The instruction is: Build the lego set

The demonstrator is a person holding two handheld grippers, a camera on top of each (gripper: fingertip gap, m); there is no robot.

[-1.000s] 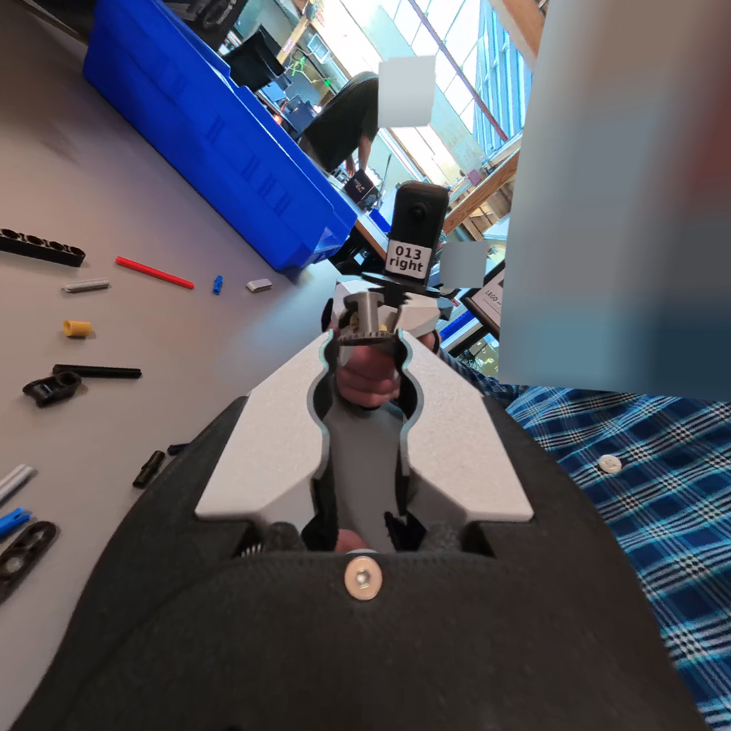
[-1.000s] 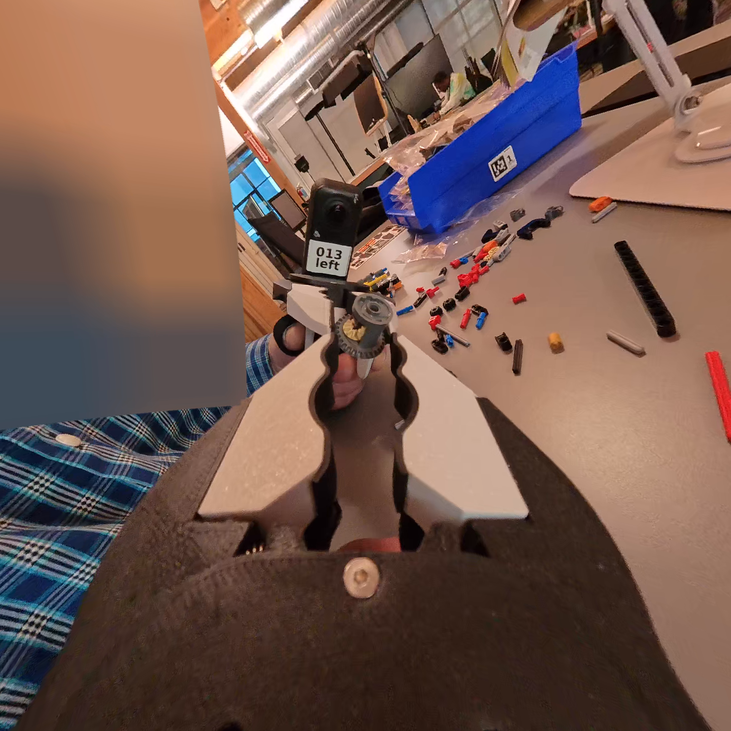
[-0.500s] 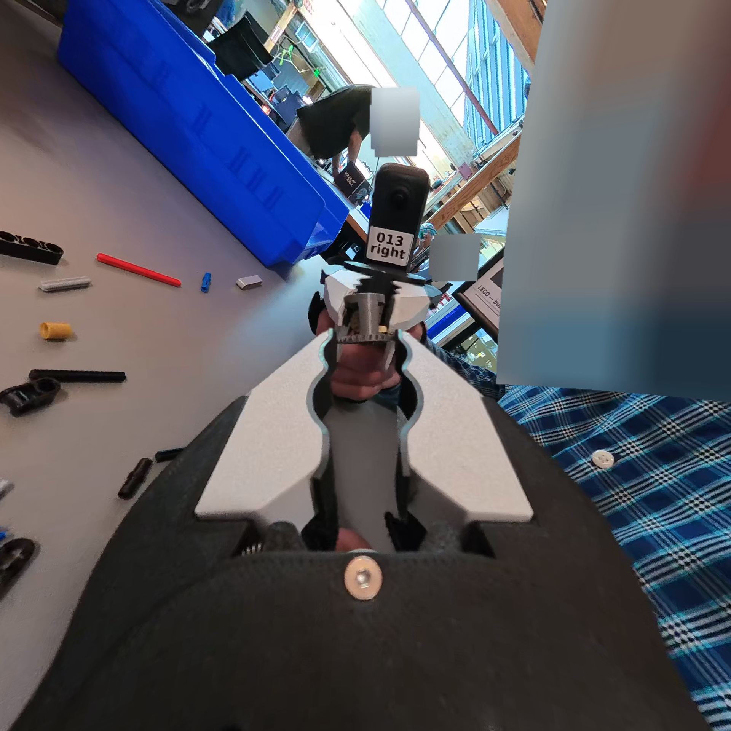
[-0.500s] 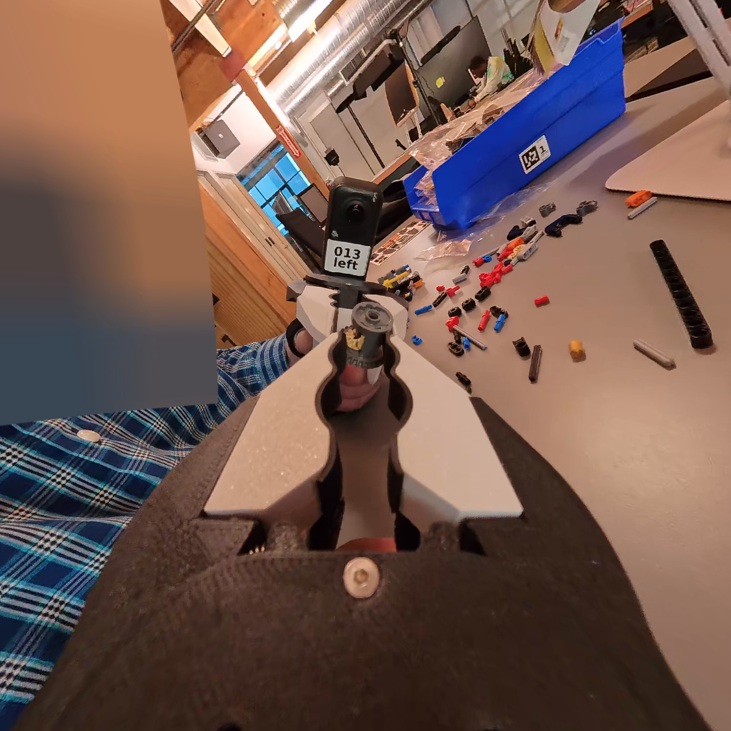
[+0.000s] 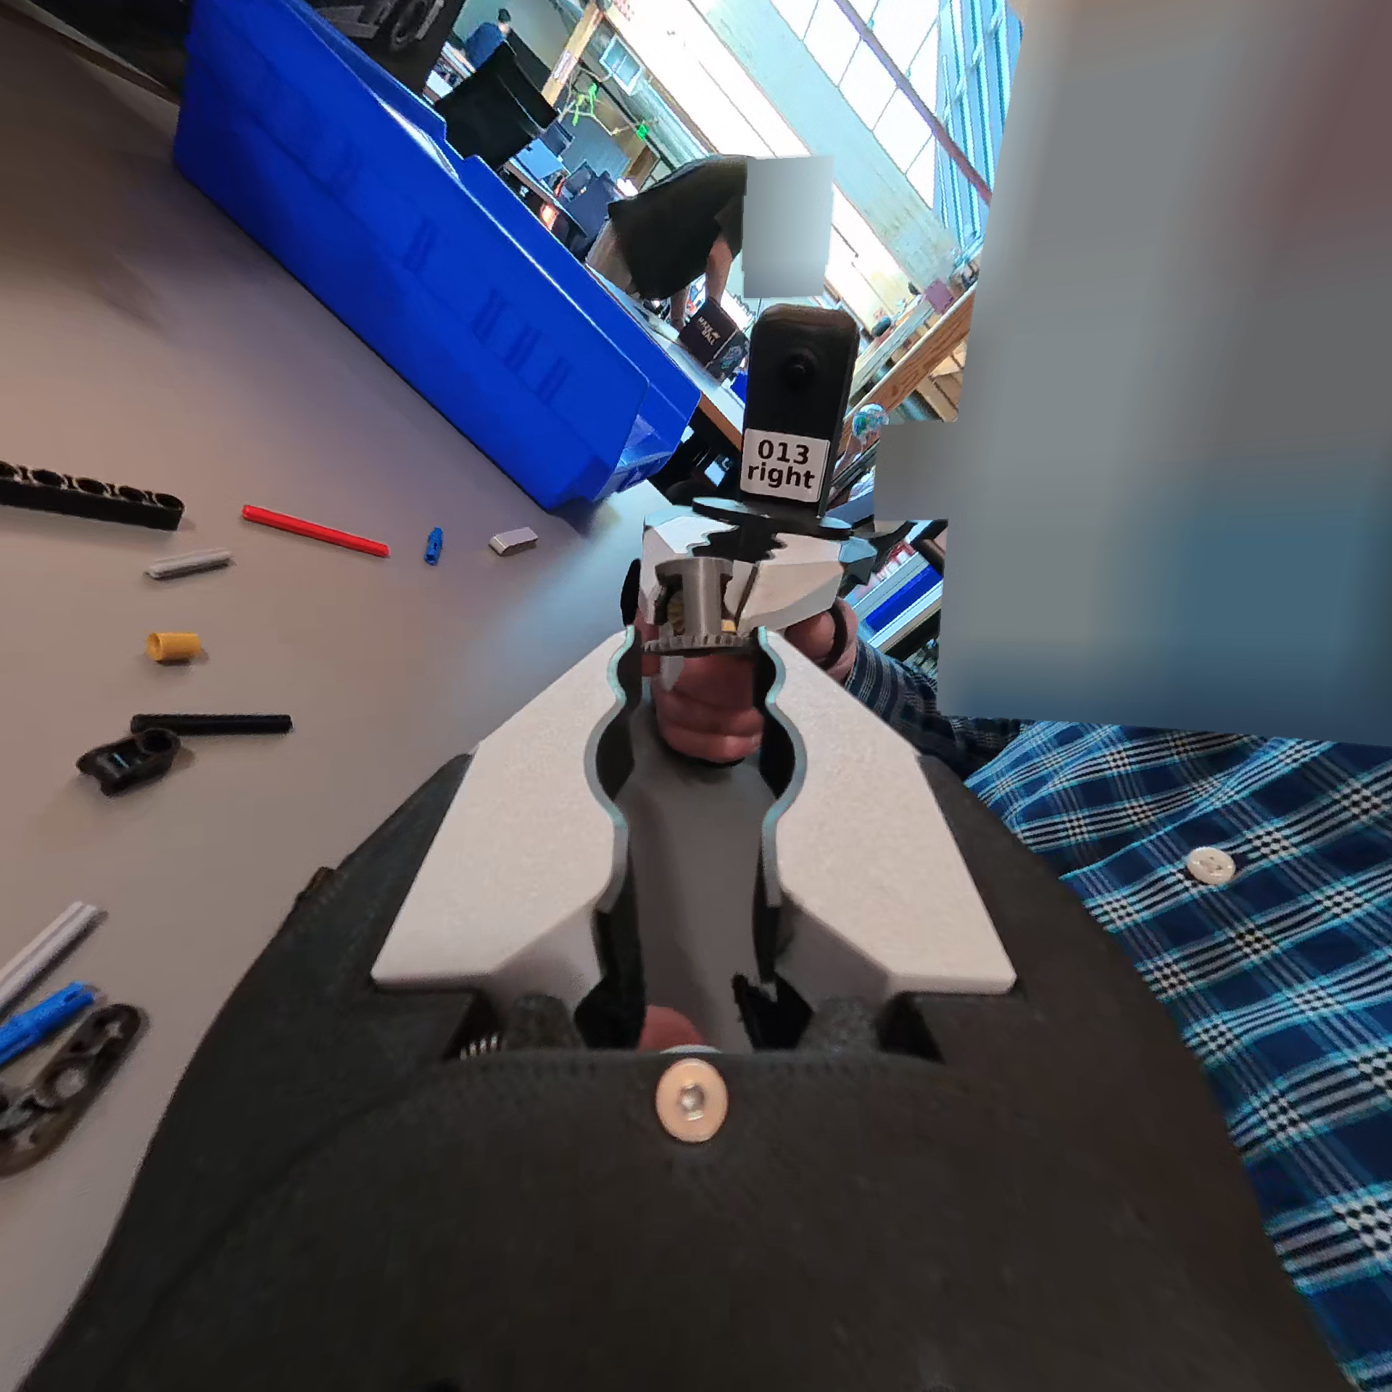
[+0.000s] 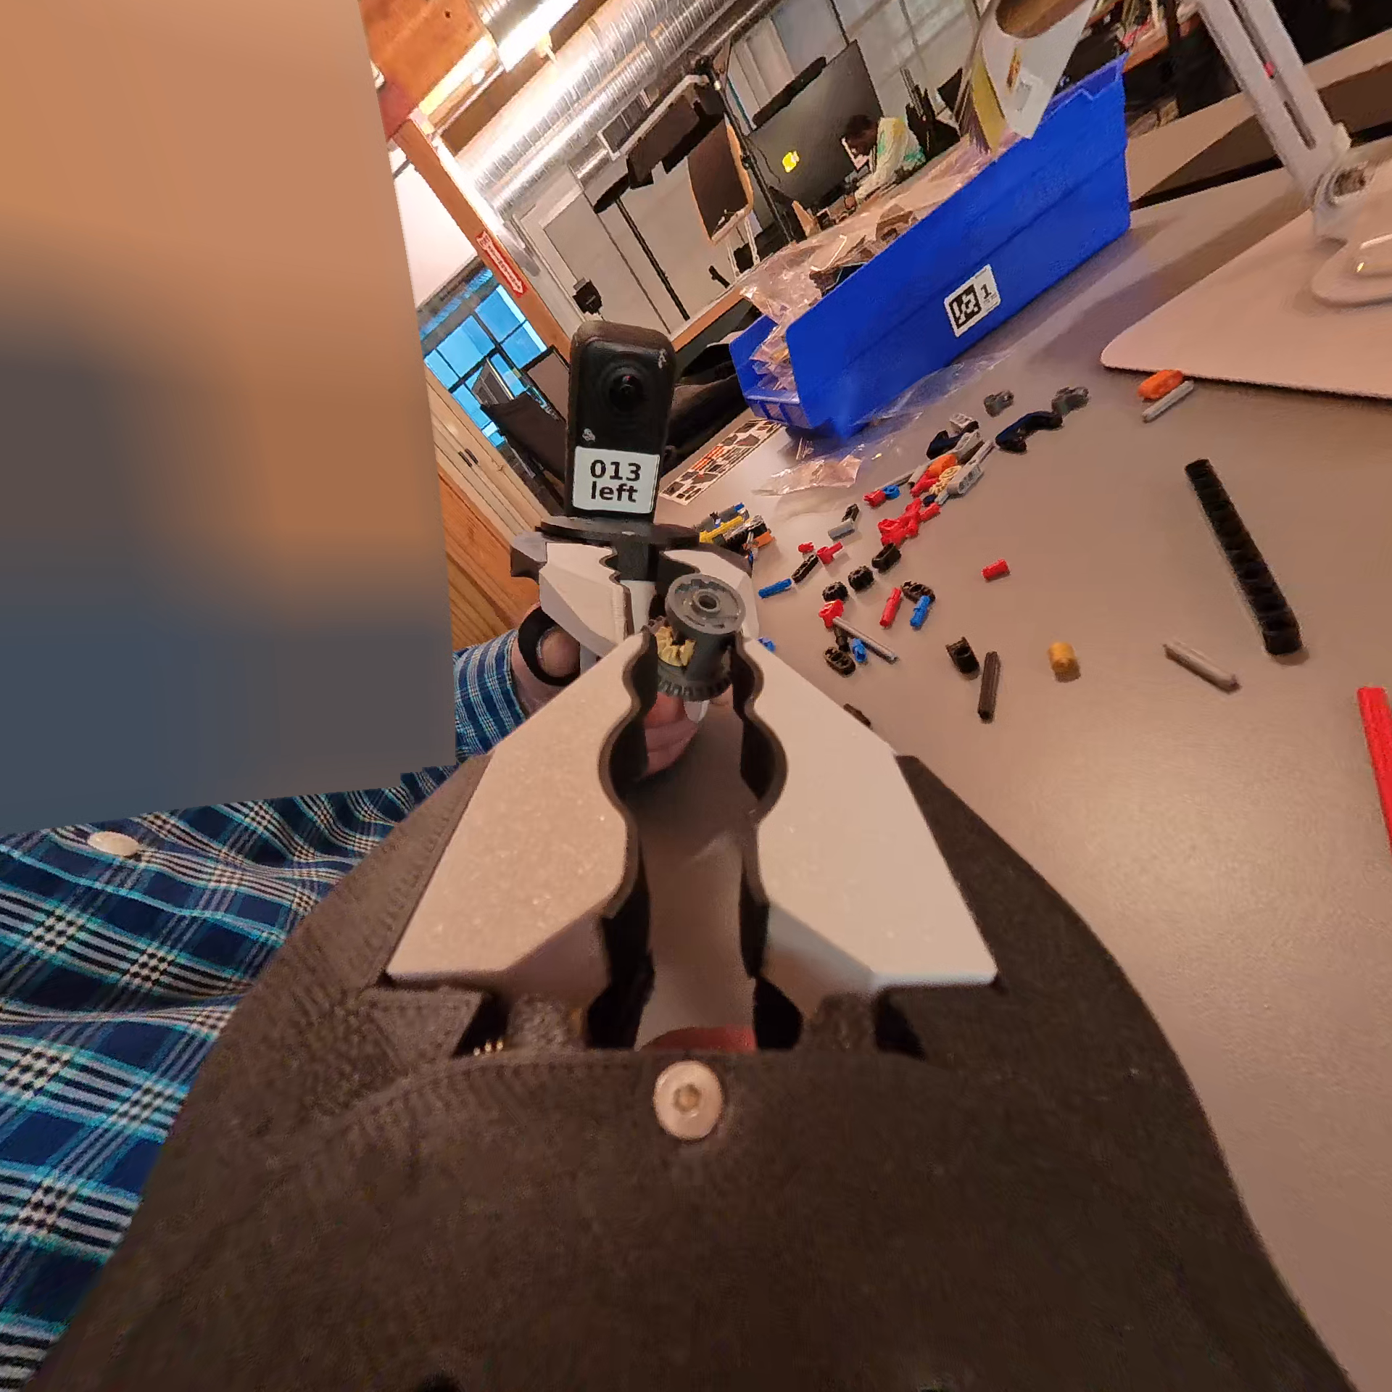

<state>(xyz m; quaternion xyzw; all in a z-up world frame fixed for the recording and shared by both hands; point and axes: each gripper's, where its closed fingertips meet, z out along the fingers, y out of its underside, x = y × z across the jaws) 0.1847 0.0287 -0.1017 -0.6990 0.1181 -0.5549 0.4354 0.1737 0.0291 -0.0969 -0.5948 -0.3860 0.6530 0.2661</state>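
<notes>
The grey gear assembly (image 6: 697,636) had tilted upright since earlier; both the left gripper (image 5: 693,655) and right gripper (image 6: 689,659) clamped it above the table (image 6: 1130,791).

Bright daylight from windows (image 5: 866,135), wide-angle edge distortion, sharp foreground

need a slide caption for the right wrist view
Two handheld grippers meet over a grey table, both at a dark grey gear assembly; loose lego pieces and a blue bin lie beyond.
</notes>
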